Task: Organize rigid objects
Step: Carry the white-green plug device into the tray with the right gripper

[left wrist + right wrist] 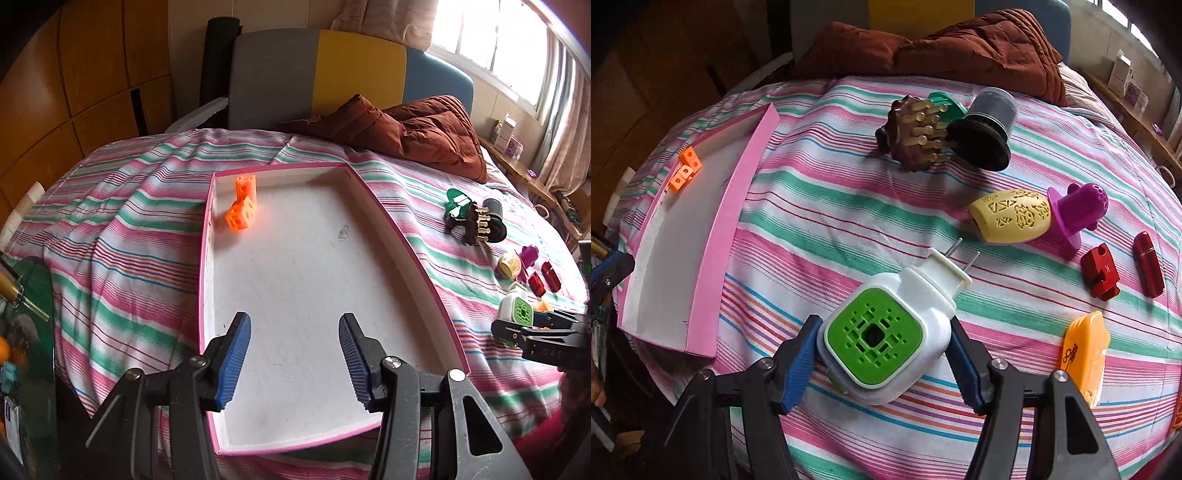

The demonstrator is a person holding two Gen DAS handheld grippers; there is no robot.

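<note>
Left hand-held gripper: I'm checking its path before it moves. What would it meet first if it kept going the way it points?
Probably the white floor of the pink tray; the open left hand-held gripper points down into it, short of the orange blocks.

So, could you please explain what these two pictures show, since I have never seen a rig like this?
A person holds a two-finger clamp in each hand, each with a camera looking along its blue fingers. The left camera shows the left gripper open and empty above a pink-rimmed tray holding two orange cubes. The right camera shows the right gripper clamped on a white plug-in device with a green face. All of it lies on a striped bedsheet, with a brown bristle brush, a yellow carved piece, a purple piece, red parts and an orange piece waiting.
</note>
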